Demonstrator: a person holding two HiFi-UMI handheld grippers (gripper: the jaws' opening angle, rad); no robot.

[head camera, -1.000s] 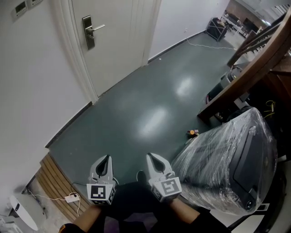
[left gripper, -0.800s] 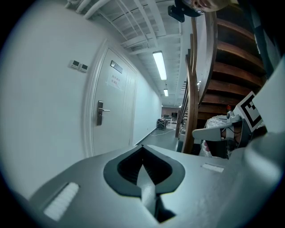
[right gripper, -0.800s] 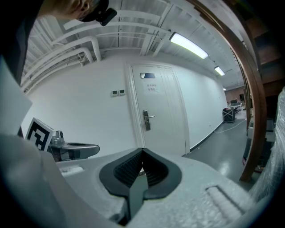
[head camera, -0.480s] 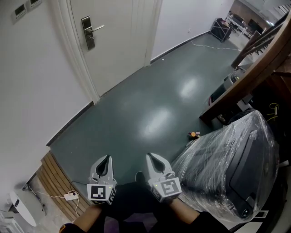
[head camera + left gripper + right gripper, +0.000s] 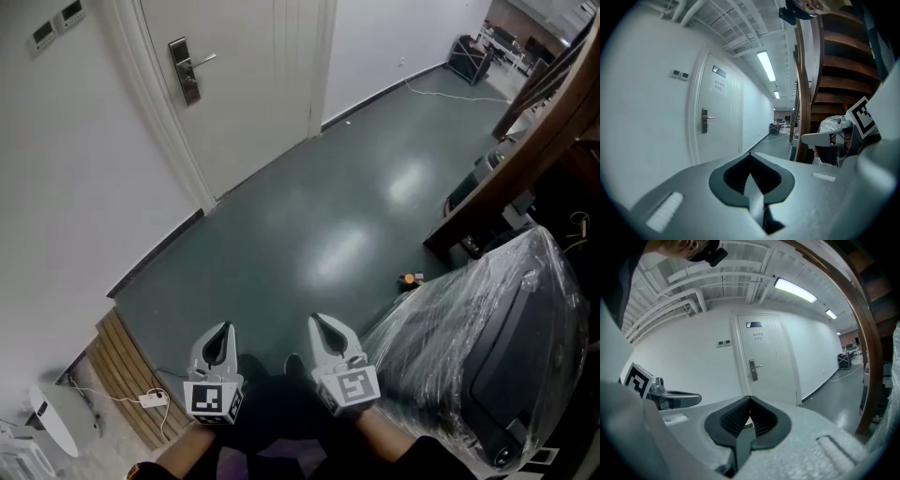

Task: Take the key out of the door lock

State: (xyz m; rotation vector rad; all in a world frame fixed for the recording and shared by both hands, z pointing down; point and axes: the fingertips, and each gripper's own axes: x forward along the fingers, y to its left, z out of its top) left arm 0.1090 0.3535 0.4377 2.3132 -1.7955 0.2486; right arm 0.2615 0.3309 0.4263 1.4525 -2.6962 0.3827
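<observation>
- not started: door lock (image 5: pixel 185 71) is well apart from both grippers; key too small to make out.
- left gripper (image 5: pixel 222 333) and right gripper (image 5: pixel 321 326) are both closed and empty.
- remaining: approach, grip key, withdraw.

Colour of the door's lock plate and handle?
Silver metal lock plate on a white door; shows best in head view.

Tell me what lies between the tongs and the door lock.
Only bare dark floor, as the head view shows. The left tongs and right tongs are shut and empty, well short of the lock on the white door.
</observation>
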